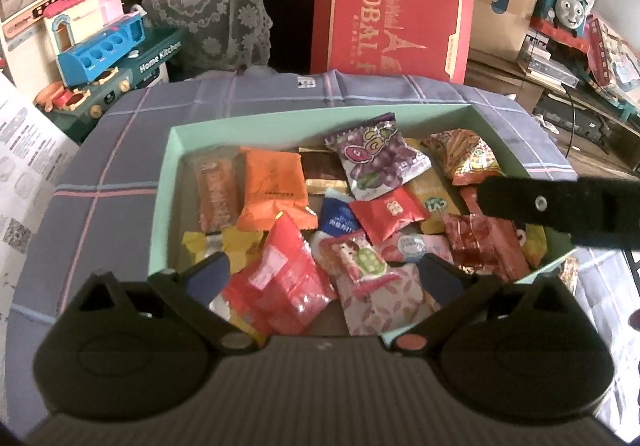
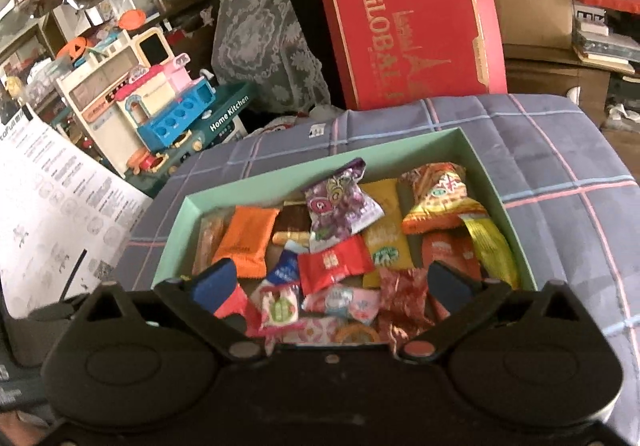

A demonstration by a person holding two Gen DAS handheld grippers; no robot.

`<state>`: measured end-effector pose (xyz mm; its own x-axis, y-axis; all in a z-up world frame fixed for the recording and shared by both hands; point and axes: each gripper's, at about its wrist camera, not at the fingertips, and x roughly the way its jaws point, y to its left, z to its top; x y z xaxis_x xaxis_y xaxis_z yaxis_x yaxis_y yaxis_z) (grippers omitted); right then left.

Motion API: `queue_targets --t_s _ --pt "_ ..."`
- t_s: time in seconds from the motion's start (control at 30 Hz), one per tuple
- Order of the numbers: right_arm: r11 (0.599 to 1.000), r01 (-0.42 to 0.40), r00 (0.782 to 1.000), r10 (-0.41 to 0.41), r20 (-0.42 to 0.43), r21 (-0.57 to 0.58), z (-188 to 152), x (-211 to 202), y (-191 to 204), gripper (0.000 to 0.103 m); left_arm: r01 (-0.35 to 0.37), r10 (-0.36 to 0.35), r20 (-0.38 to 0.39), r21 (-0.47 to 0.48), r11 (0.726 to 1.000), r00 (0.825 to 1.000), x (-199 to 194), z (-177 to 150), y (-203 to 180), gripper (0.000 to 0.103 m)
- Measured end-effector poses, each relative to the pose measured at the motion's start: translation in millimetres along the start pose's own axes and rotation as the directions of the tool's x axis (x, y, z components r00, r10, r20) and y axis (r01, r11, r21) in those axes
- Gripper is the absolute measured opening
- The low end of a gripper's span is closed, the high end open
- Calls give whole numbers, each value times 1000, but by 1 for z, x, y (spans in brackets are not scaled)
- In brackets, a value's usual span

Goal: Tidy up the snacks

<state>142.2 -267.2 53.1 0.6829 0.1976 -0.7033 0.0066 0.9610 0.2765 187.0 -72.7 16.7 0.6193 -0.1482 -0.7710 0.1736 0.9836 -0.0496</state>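
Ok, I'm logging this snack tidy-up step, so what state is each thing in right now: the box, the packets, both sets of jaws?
Mint-green box: lidless, on the checked cloth, crowded with packets.
Purple grape packet: on top of the pile, tilted, sealed.
Orange packet: lying flat near the box's left side, sealed.
Red gift box: closed, standing upright behind the cloth.
Left gripper: jaws wide open, holding nothing.
Right gripper: jaws wide open, holding nothing.

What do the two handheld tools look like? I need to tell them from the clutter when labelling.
Both look alike: the left tool and right tool have matte black bodies with ribbed centres, rounded housings on each side, black angled fingers with blue pads, and pivot caps, one grey, one reddish. No cables, sleeves or markings show.
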Motion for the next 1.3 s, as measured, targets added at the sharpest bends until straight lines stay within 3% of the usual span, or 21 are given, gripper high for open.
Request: queue_targets --t_s 0.53,0.97,1.3 --pt "999 44 999 -43 23 -19 -35 -65 2 103 -36 36 21 3 999 999 -56 -36 9 103" --pt "994 107 993 -108 -37 -23 -75 -84 -11 103 -93 93 -3 -52 994 996 -80 -78 39 103" --pt "989 148 980 -147 -132 -6 -104 -73 -19 103 -130 128 -25 -83 988 991 -77 -92 48 103"
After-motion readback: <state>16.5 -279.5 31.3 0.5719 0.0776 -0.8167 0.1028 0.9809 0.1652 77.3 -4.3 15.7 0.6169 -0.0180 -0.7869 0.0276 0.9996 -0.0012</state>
